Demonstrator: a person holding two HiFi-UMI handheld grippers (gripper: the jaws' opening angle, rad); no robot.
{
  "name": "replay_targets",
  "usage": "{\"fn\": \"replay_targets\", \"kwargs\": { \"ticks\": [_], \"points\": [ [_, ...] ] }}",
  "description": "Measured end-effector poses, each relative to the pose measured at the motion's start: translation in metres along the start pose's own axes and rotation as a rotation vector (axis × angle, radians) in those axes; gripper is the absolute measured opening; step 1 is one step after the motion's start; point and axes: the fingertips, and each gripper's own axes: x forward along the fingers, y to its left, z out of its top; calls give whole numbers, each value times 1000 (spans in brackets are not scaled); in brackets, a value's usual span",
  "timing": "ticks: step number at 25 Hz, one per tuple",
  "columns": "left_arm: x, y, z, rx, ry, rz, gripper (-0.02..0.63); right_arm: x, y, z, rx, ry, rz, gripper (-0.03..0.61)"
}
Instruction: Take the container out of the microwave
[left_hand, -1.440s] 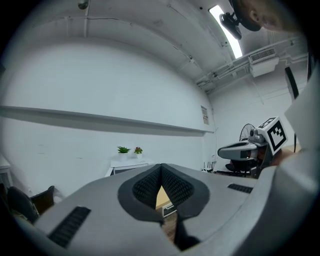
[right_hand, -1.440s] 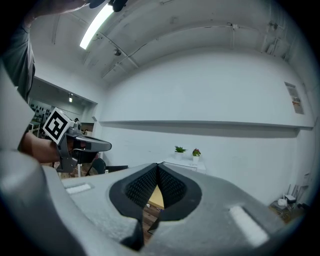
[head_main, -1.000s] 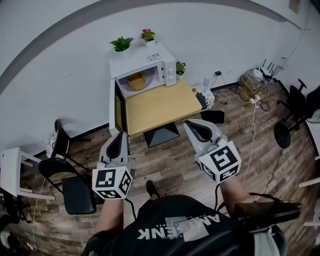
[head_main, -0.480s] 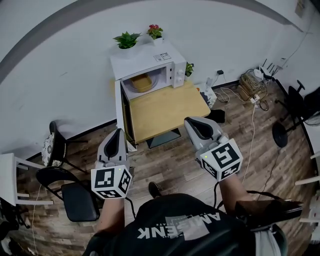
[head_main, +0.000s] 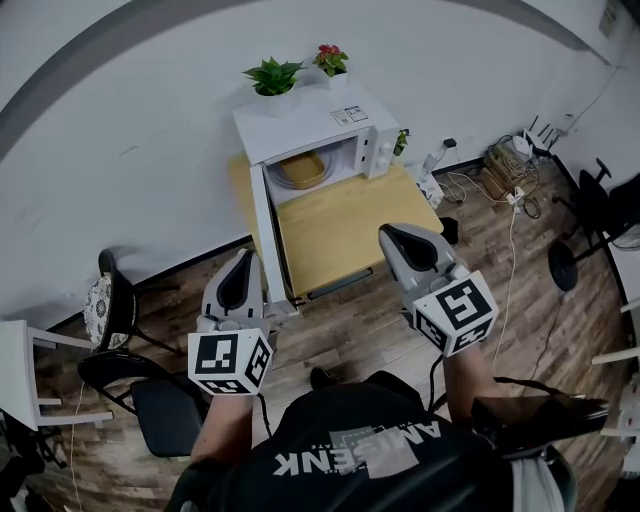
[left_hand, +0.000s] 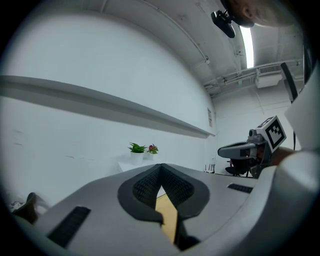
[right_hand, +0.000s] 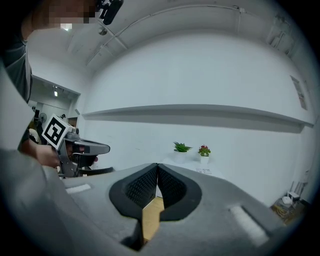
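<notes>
A white microwave (head_main: 325, 120) stands at the back of a wooden table (head_main: 345, 230). Its door (head_main: 270, 240) is swung wide open to the left. Inside sits a shallow tan container (head_main: 300, 170). My left gripper (head_main: 243, 262) is held level just short of the table's front left corner, beside the door, shut and empty. Off the table's front right corner, my right gripper (head_main: 392, 236) is also shut with nothing in it. The left gripper view shows its jaw tips (left_hand: 161, 168) meeting. The right gripper's tips (right_hand: 157, 167) meet as well. Both are well short of the container.
Two potted plants (head_main: 272, 76) stand on top of the microwave. Dark chairs (head_main: 150, 400) and a white stool (head_main: 25, 370) stand on the wooden floor at the left. Cables and a power strip (head_main: 505, 165) lie by the wall at the right.
Both grippers, still shut, have been carried forward together toward the table. The microwave and table now look larger and nearer, with the door close to the left gripper.
</notes>
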Motion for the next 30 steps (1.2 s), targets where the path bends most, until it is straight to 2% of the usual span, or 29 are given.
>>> {"fn": "replay_targets", "kwargs": {
  "ticks": [6, 18, 21, 25, 30],
  "points": [
    [11, 9, 5, -10, -28, -36, 2, 30, -5, 5, -12, 17, 1, 6],
    [51, 25, 12, 19, 20, 120, 2, 104, -69, 18, -40, -14, 99, 6],
    [63, 22, 10, -1, 51, 137, 2, 123, -85, 22, -75, -20, 148, 8],
    [85, 12, 3, -20, 90, 125, 2, 149, -100, 27, -173, -43, 225, 21],
    [96, 11, 1, -59, 76, 190, 2, 176, -117, 20, -182, -37, 312, 26]
  ]
}}
